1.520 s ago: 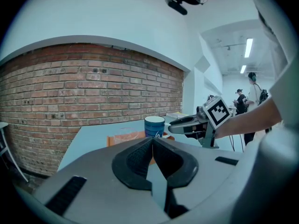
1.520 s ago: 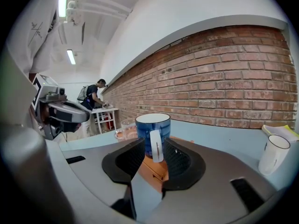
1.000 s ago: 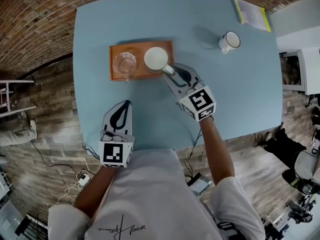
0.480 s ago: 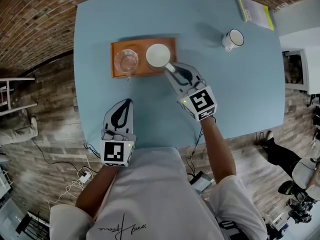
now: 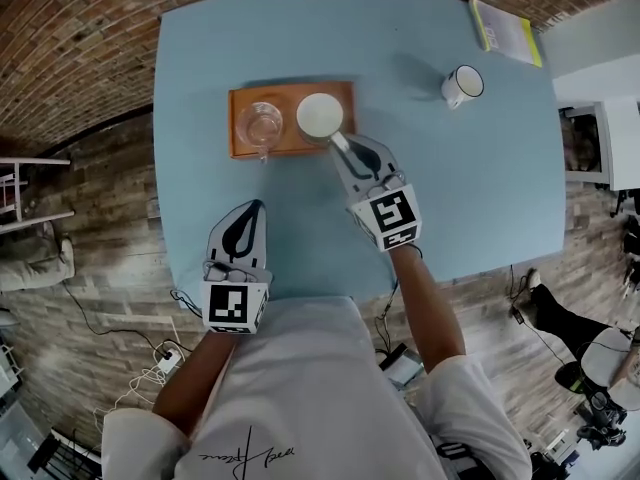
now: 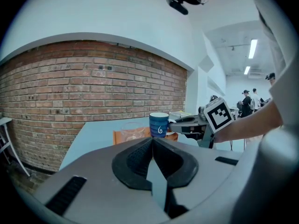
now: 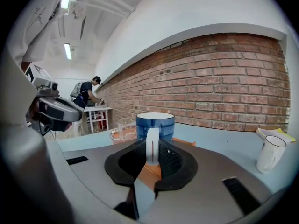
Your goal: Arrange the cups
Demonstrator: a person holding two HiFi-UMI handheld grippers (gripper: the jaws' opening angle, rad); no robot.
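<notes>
**Right fingers clamped on the blue mug's handle; left fingers closed and empty**

The right gripper (image 7: 152,149) has its fingers (image 7: 170,158) clenched on the white handle (image 7: 152,143) of the blue mug (image 7: 155,121). The handle stands upright between the two dark pads, and the mug's body is just beyond the fingertips. The mug has a white inside. In the head view it sits upright in the right half of the orange tray (image 5: 240,100), and from the left gripper view its base is level with the tray.

A clear glass cup (image 5: 260,123) stands in the tray's left half, just beside the mug. The tray lies on the light blue desk (image 5: 450,198), towards its far side.

The left gripper (image 5: 252,208) hangs over the near edge of the desk, well apart from the tray. Its fingers are pressed together with nothing between them, pointing towards the tray.

A white mug with a dark rim (image 5: 460,85) stands alone to the right of the tray, well apart from it. A booklet (image 5: 505,28) lies in the far right corner.
</notes>
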